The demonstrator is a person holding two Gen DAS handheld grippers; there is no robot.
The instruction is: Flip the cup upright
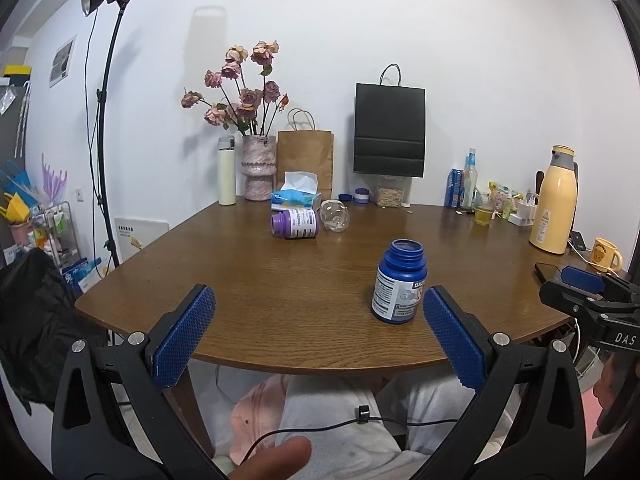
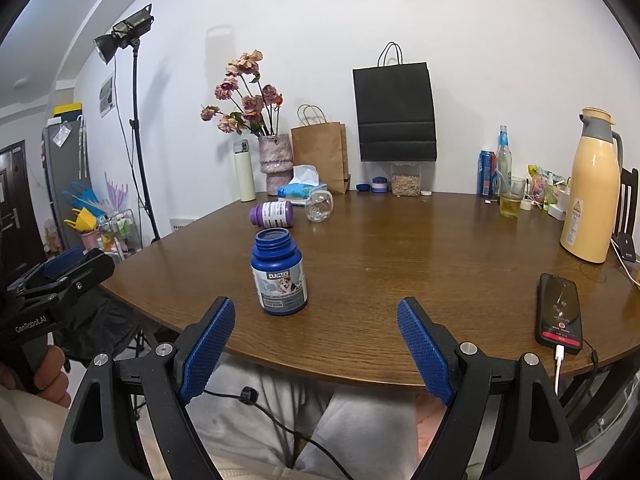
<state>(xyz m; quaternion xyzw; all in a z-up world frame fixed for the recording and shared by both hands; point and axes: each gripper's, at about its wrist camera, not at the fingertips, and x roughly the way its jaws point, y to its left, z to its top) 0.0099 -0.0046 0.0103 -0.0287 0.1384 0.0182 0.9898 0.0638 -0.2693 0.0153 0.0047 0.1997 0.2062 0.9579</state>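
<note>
Since both of your grippers hang before the near table edge with nothing in them, the state reads like this:

Task thing: the clear glass cup (image 1: 335, 216) lies on its side far across the wooden table (image 1: 280, 280), just beside the lying purple bottle (image 1: 295, 223) and in front of the tissue box (image 1: 296, 197).
Done: nothing that you can see on the cup itself; it is not upright. The blue bottle (image 1: 398, 282) stands upright without cap near you, but whether it belongs to this task I cannot tell.
Left: I judge that all steps remain: reach over, take the cup, turn it, set it on its base.
Left gripper (image 1: 318, 334): jaws spread wide, empty, held at the near edge; the blue bottle stands just beyond its right finger.
Right gripper (image 2: 316, 346): jaws also spread wide, empty, at the near edge with the blue bottle ahead of its left finger.
Only in right view: the black phone (image 2: 559, 312) with lit screen and white cable, lying near the right edge; also the dog picture on the blue bottle label, and a dark door at far left.
Only in left view: the yellow mug (image 1: 606, 255) beside the yellow thermos jug (image 1: 554, 200), and your thumb (image 1: 276, 458) at the lower frame.
Cup mouth: in both views the glass is too small and clear to say which way it opens.
</note>
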